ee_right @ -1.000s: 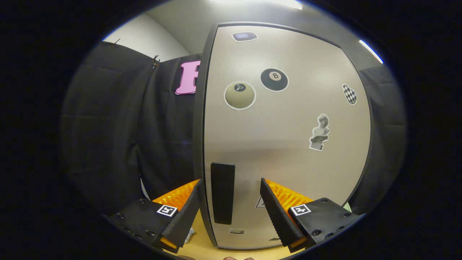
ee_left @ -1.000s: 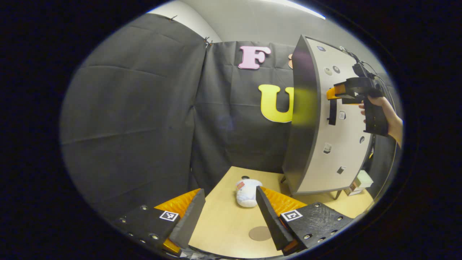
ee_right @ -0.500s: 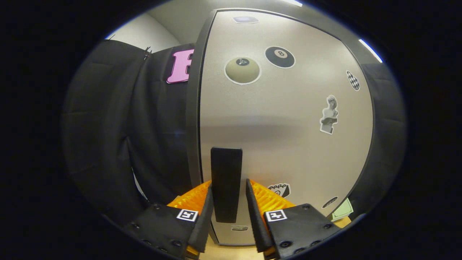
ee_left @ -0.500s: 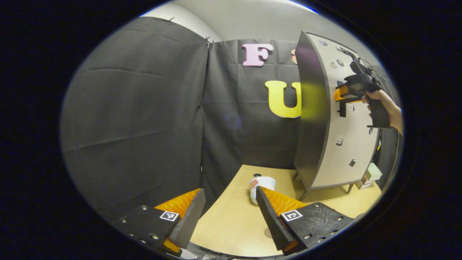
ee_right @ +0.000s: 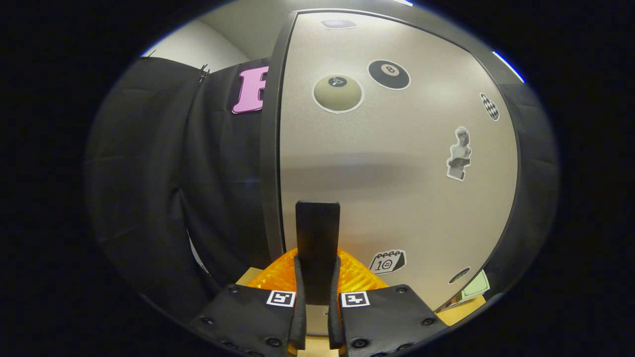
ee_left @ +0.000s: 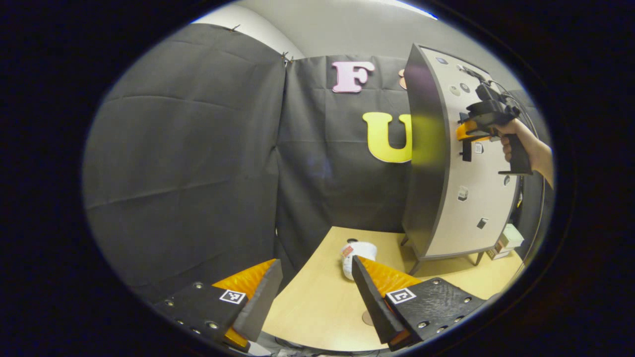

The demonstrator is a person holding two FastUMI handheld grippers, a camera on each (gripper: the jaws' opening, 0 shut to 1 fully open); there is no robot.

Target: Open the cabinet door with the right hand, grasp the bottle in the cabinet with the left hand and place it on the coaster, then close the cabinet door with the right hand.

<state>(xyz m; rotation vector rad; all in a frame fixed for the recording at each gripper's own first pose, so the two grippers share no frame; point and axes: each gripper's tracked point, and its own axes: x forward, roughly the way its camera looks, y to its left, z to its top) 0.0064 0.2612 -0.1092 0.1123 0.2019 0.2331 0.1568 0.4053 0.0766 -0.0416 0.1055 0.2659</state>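
Currently, left gripper view: left gripper (ee_left: 312, 297) sits low over the table (ee_left: 317, 317), fingers spread apart, nothing between them. Just ahead of its right finger there's a white bottle-like object (ee_left: 358, 252) on the tabletop, partly hidden by that finger; can't tell if it's the task bottle. A round coaster (ee_left: 368, 318) peeks out beside the same finger, close in. Up and to the right, well apart, stands the cabinet (ee_left: 436, 163), door looking closed. A hand (ee_left: 511, 136) holds the right gripper (ee_left: 466, 133) against the door front at the handle.

Right gripper view: right gripper (ee_right: 316, 297) is clamped on the dark vertical handle (ee_right: 317, 243), both fingers pressing its lower part, so the handle rises straight ahead from between them. The cabinet door (ee_right: 397, 168) spreads ahead and to the right, stickers on it. The door edge runs just left of the handle.

Step, by my read: grip made, pull not started.

Risks:
- grip is low on the handle; pulling straight back instead of along the hinge arc could slip the fingers off.
- the cabinet stands on thin legs; a hard yank may drag or tip it.
- swinging door could hit the left gripper if it moves in early.
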